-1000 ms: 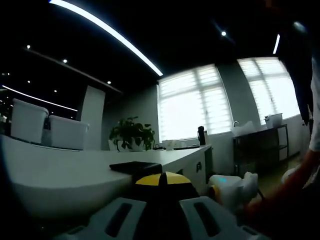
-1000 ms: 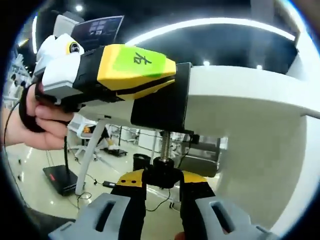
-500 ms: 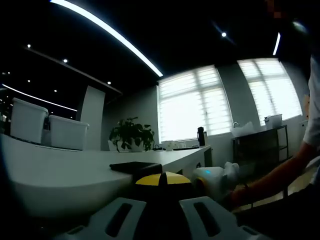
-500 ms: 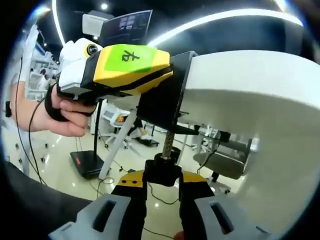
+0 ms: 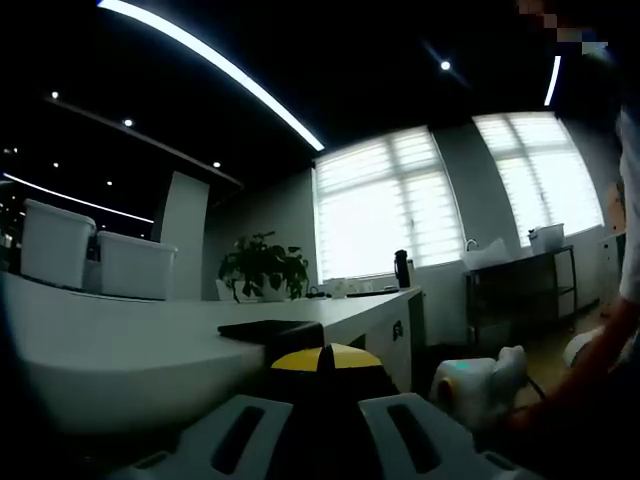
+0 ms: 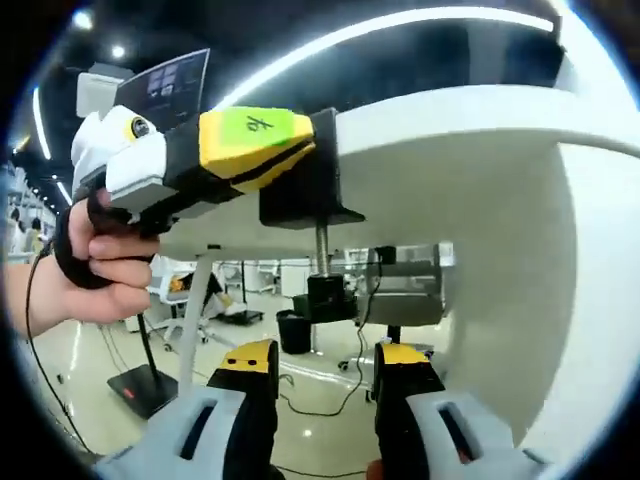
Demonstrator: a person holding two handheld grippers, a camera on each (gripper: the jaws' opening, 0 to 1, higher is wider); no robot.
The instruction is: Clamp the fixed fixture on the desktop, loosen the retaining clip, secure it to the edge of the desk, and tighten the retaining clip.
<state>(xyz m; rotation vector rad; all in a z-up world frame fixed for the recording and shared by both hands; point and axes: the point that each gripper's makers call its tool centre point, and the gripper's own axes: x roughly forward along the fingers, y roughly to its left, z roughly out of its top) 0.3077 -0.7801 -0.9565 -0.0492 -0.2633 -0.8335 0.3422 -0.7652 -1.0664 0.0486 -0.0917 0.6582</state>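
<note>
Right gripper [image 6: 325, 370] backed off screw knob [image 6: 325, 297], jaws spread, left gripper [image 6: 215, 150] jaws pinching clamp [image 6: 305, 185].

Plant: a leafy potted plant [image 5: 263, 268] stands far back on the surface [image 5: 130, 345], in front of the windows.
Bins: two white bins [image 5: 92, 253] sit side by side at the left, on the far part of the surface.
Windows: two big bright windows [image 5: 385, 215] with blinds fill the far wall.
Bottle: a dark bottle [image 5: 402, 270] stands on the sill.
Rack: a dark shelf rack [image 5: 520, 292] at the right carries a white tub.
Ceiling: long light strips [image 5: 215, 70] and small spot lamps.
Floor: glossy pale floor [image 6: 120, 350] with loose cables.
Screen: a wall screen [image 6: 165, 80] hangs high at the left.
</note>
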